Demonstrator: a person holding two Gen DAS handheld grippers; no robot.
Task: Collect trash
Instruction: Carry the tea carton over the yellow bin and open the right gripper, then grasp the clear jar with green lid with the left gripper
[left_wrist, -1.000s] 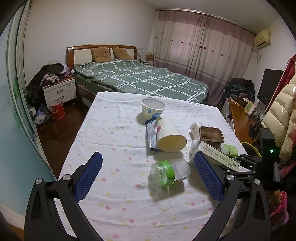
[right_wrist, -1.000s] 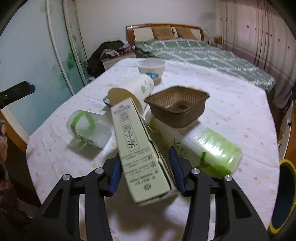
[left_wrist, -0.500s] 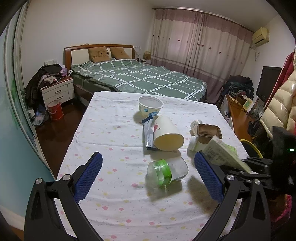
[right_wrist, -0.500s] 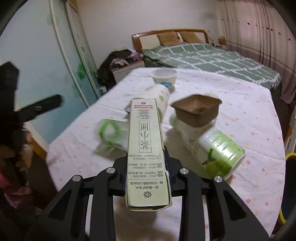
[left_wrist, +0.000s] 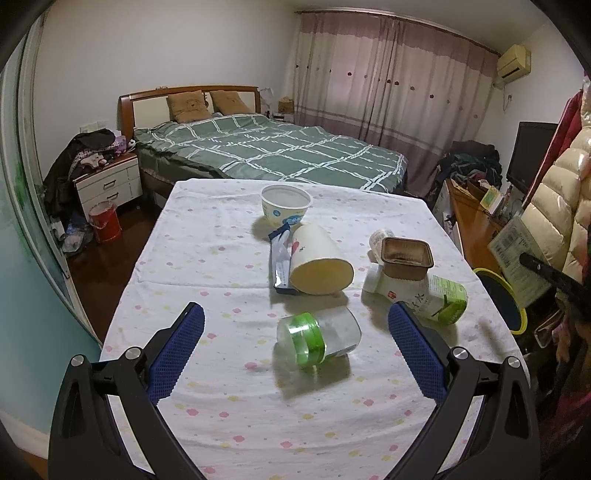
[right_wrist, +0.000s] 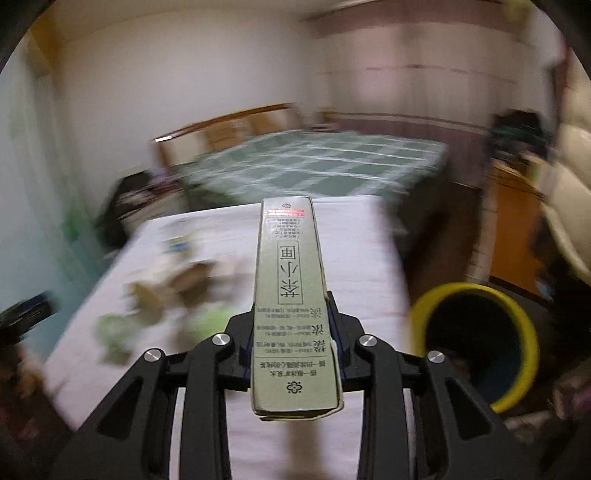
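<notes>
Right gripper (right_wrist: 293, 339): jaws just closed, clamping carton (right_wrist: 290, 295). Left gripper (left_wrist: 295, 332): jaws wide, empty, above tabletop (left_wrist: 207, 258). Carry carton level over yellow-rimmed bin (right_wrist: 476, 291) before release.

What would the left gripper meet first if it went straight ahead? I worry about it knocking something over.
Probably the clear jar with the green lid, lying on its side between the open left gripper; depth is unclear.

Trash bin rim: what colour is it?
Yellow; the trash bin rim shows best in the right wrist view.
</notes>
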